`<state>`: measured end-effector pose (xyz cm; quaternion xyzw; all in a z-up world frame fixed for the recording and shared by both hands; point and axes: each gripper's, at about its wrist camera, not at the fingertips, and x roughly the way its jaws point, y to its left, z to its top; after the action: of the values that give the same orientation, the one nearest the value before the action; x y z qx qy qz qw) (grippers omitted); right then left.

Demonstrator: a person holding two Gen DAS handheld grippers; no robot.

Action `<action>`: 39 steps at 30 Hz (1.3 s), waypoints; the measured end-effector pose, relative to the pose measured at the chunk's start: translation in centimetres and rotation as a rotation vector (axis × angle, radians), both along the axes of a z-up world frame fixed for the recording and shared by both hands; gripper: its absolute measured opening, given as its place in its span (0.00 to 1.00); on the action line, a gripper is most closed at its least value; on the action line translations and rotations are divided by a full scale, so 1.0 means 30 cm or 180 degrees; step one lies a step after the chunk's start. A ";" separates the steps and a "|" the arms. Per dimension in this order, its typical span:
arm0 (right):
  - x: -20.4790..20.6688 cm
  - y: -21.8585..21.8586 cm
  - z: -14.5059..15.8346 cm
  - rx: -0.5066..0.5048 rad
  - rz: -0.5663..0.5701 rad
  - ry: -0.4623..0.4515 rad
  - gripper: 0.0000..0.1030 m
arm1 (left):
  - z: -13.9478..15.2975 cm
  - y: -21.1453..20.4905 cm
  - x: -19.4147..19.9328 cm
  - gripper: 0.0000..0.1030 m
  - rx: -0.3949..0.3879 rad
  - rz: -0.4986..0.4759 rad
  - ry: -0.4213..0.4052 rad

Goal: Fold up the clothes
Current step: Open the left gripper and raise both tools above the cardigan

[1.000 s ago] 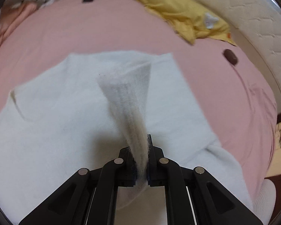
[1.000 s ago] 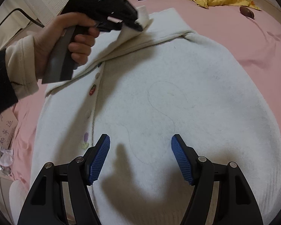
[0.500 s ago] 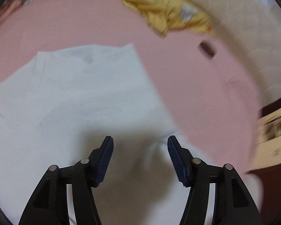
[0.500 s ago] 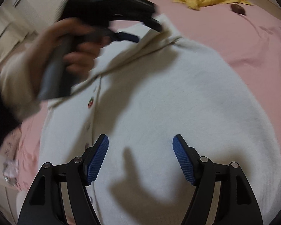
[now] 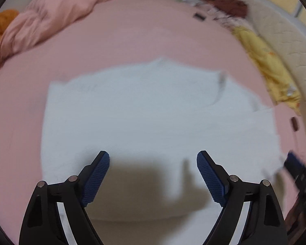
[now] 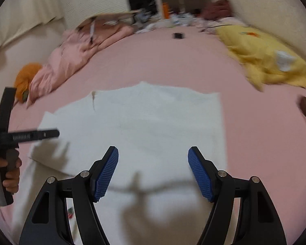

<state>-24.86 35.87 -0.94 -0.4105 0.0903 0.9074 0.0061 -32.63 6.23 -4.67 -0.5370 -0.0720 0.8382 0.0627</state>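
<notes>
The white garment (image 6: 153, 122) lay flat on the pink bed (image 6: 173, 61), its near part cut off behind both tools and blurred by motion in both views. One yellow cloth (image 6: 265, 61) sat by the bed's right edge and one pink bundle (image 6: 75, 53) at its far left corner. The left gripper (image 5: 153, 169) and right gripper (image 6: 153, 163) each hovered spread wide over the garment, holding nothing. Two small dark objects (image 6: 305, 106) were too blurred to identify.
</notes>
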 end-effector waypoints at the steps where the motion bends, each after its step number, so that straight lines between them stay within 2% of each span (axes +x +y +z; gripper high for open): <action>1: -0.011 0.006 -0.015 0.0059 -0.0023 -0.0022 0.65 | -0.036 -0.016 -0.002 0.85 -0.0022 -0.0002 -0.0050; 2: -0.022 0.012 -0.029 0.0119 -0.0046 -0.0044 0.57 | -0.046 -0.010 0.009 0.85 -0.0043 -0.0087 0.0052; 3: -0.033 0.018 -0.044 0.0178 -0.0069 -0.0066 0.53 | -0.055 -0.004 0.019 0.85 -0.0070 -0.0169 0.0145; 7: -0.078 0.042 -0.103 0.0416 -0.0160 -0.0155 0.53 | -0.026 0.024 0.050 0.85 -0.0348 -0.0344 0.0266; 9: -0.100 0.055 -0.133 0.0535 -0.0206 -0.0199 0.55 | 0.018 0.002 0.069 0.85 -0.0288 -0.0306 0.0465; 11: -0.127 0.046 -0.094 0.0479 -0.0116 -0.0055 0.55 | 0.041 -0.031 0.066 0.85 -0.0161 -0.0188 0.0609; 13: -0.181 -0.007 -0.076 0.0602 0.0064 0.0024 0.56 | 0.017 -0.056 0.034 0.85 -0.0121 -0.0075 0.0578; 15: -0.223 -0.055 -0.104 0.0762 0.0265 0.0012 0.58 | -0.061 -0.065 -0.016 0.85 -0.0071 -0.0004 0.0370; 17: -0.271 -0.055 -0.208 0.0842 0.0271 -0.0238 0.61 | -0.091 -0.076 -0.023 0.91 -0.0158 -0.0140 0.0426; 18: -0.273 -0.042 -0.237 0.0763 0.0228 -0.0206 0.64 | -0.096 -0.051 -0.021 0.93 -0.0302 -0.0259 0.0463; 19: -0.252 -0.029 -0.246 0.0686 0.0182 -0.0091 0.64 | -0.093 -0.030 -0.022 0.93 -0.0435 -0.0303 0.0453; 20: -0.245 -0.031 -0.246 0.0688 0.0177 -0.0102 0.64 | -0.088 -0.011 -0.022 0.93 -0.0547 -0.0334 0.0441; 23: -0.223 -0.056 -0.196 0.0859 0.0109 -0.0219 0.64 | -0.025 -0.023 -0.010 0.91 -0.0439 -0.0151 0.0376; 26: -0.118 -0.089 -0.106 0.0837 -0.0011 -0.0180 0.65 | 0.072 -0.055 0.090 0.91 -0.0131 0.0056 0.0440; 30: 0.070 -0.164 -0.001 0.0773 -0.0130 -0.0168 0.69 | 0.136 -0.063 0.281 0.91 -0.0108 0.0147 0.0421; 33: 0.236 -0.217 0.014 0.0811 -0.0172 -0.0242 0.70 | 0.135 -0.066 0.473 0.91 -0.0123 0.0138 0.0360; 39: 0.568 -0.323 0.040 0.0891 -0.0253 -0.0389 0.70 | 0.064 -0.087 0.812 0.91 -0.0022 0.0153 0.0130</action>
<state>-7.80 26.17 0.28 -0.4562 -0.0215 0.8834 0.1046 -8.27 3.62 -2.76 -0.5181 -0.0807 0.8504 0.0421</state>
